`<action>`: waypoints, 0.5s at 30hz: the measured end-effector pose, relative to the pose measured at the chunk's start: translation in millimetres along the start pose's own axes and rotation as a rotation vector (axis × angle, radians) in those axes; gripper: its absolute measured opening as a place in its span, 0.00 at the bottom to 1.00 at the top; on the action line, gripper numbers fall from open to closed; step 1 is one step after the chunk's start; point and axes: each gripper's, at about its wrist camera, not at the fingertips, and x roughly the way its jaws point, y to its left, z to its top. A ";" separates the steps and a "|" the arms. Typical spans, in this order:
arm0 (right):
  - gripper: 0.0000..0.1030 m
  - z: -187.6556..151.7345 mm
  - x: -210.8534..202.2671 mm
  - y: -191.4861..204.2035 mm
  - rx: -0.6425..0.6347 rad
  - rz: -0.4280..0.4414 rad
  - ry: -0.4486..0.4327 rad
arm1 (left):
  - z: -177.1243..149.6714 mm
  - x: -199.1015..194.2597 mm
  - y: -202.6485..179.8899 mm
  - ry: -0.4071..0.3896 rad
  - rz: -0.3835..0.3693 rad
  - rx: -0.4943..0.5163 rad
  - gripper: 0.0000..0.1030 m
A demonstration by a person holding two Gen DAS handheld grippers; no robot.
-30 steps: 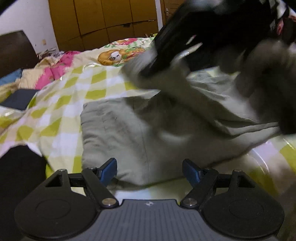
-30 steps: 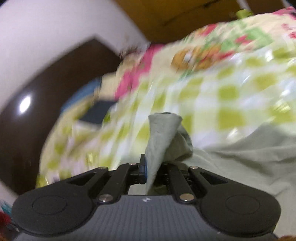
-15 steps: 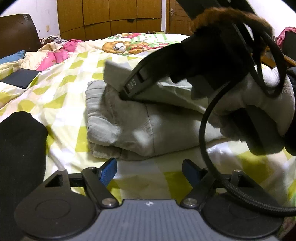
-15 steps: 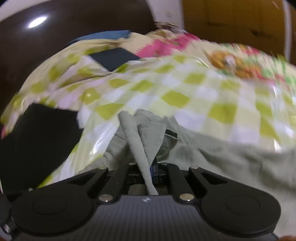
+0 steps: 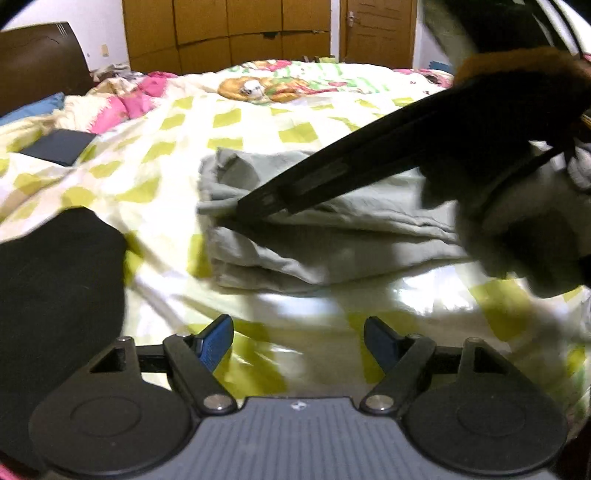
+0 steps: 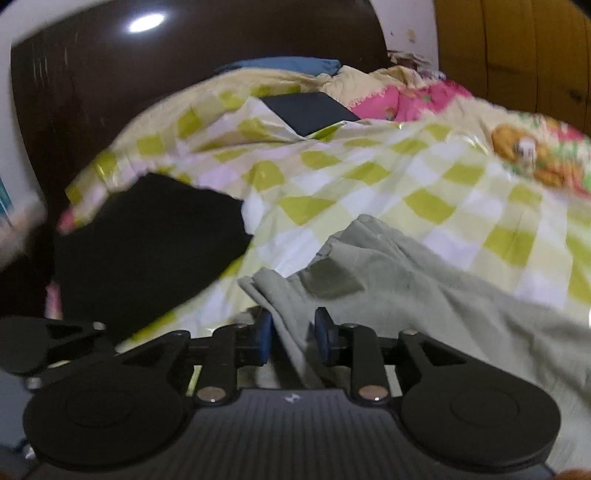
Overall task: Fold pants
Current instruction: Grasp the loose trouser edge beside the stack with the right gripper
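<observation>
The grey-green pants (image 5: 332, 236) lie folded in a thick stack on the checked bedspread (image 5: 155, 155). My left gripper (image 5: 299, 338) is open and empty, hovering in front of the stack. My right gripper (image 6: 293, 336) has its jaws parted a little, with a loose edge of the pants (image 6: 388, 280) lying between the blue pads. In the left wrist view the right gripper (image 5: 255, 206) reaches in from the right and touches the left end of the stack.
A black garment (image 5: 55, 288) lies on the bed left of the pants, also seen in the right wrist view (image 6: 147, 240). A dark flat object (image 5: 59, 147) rests near the pillows. A dark headboard (image 6: 110, 92) and wooden wardrobes (image 5: 229, 33) stand behind.
My right gripper carried the pants' edge over and down onto the stack, then its jaws parted from the cloth. The left gripper stayed open and drew back a little.
</observation>
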 end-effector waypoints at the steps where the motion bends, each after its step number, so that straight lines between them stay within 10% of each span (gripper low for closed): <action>1: 0.31 1.6 -10.3 -5.1 0.027 0.026 -0.016 | 2.2 -4.0 1.1 -0.008 0.015 0.009 0.88; 11: 0.41 2.5 -18.2 -110.9 0.329 -0.048 0.013 | 68.7 0.9 -7.9 -0.207 0.007 0.045 0.89; 15: 0.28 -1.1 5.2 -157.8 0.426 -0.148 0.042 | 77.4 54.7 -8.3 -0.129 -0.015 0.005 0.89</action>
